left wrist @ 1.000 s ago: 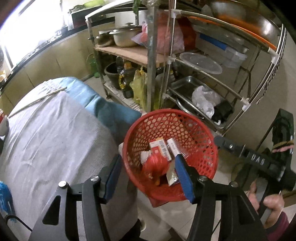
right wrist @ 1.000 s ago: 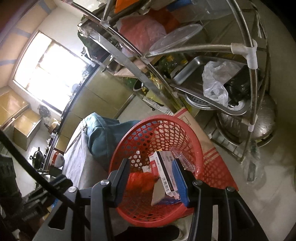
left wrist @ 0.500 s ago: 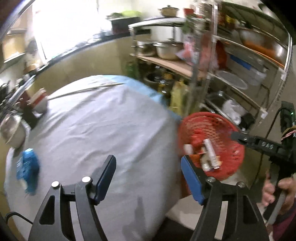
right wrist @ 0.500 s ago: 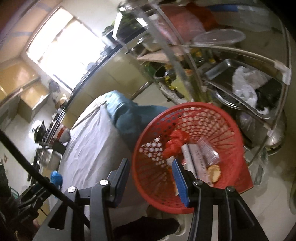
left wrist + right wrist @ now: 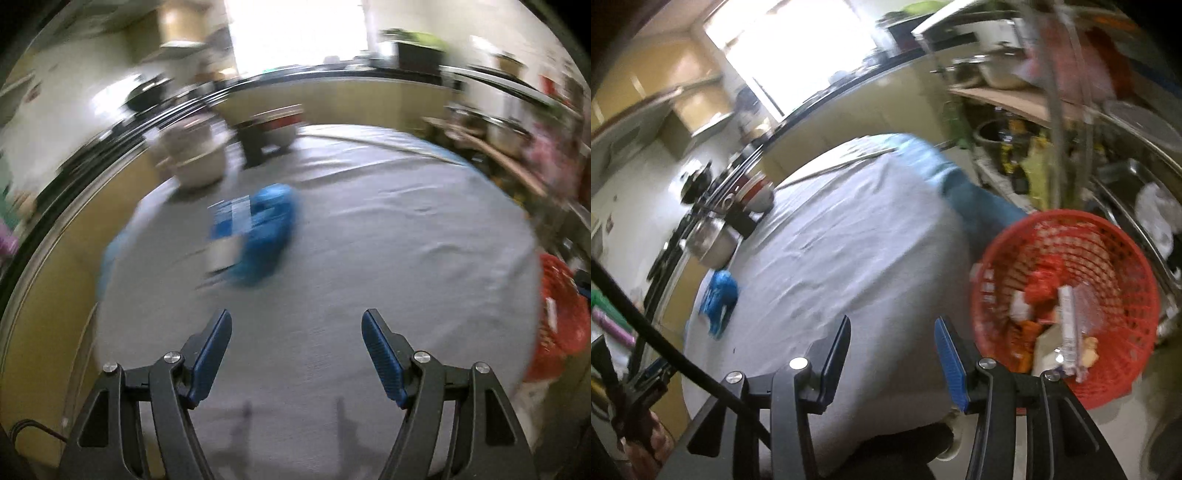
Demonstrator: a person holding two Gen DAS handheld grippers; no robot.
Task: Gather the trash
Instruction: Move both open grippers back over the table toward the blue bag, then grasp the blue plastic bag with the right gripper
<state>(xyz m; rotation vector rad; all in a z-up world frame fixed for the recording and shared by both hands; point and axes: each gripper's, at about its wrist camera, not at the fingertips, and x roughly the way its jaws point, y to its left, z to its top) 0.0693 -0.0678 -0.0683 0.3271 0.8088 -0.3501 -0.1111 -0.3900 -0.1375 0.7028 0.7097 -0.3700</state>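
A crumpled blue wrapper [image 5: 258, 236] lies on the grey-clothed round table [image 5: 369, 258], ahead and a little left of my left gripper [image 5: 296, 332], which is open and empty above the cloth. The wrapper also shows in the right wrist view [image 5: 718, 297] at the table's far left. A red mesh basket [image 5: 1115, 266] holding several pieces of trash stands beside the table, to the right of my right gripper [image 5: 892, 339], which is open and empty over the table's near edge. The basket shows at the right edge of the left wrist view [image 5: 561, 317].
Bowls and a metal pot [image 5: 713, 240] sit at the table's far side with a dark stand [image 5: 255, 147]. A long stick [image 5: 834, 168] lies across the far cloth. A metal rack [image 5: 1071, 110] full of pots and bags stands behind the basket.
Both grippers have swung left, away from the basket and toward the table. The blue wrapper has come to the middle of the left wrist view. Both views are motion-blurred.
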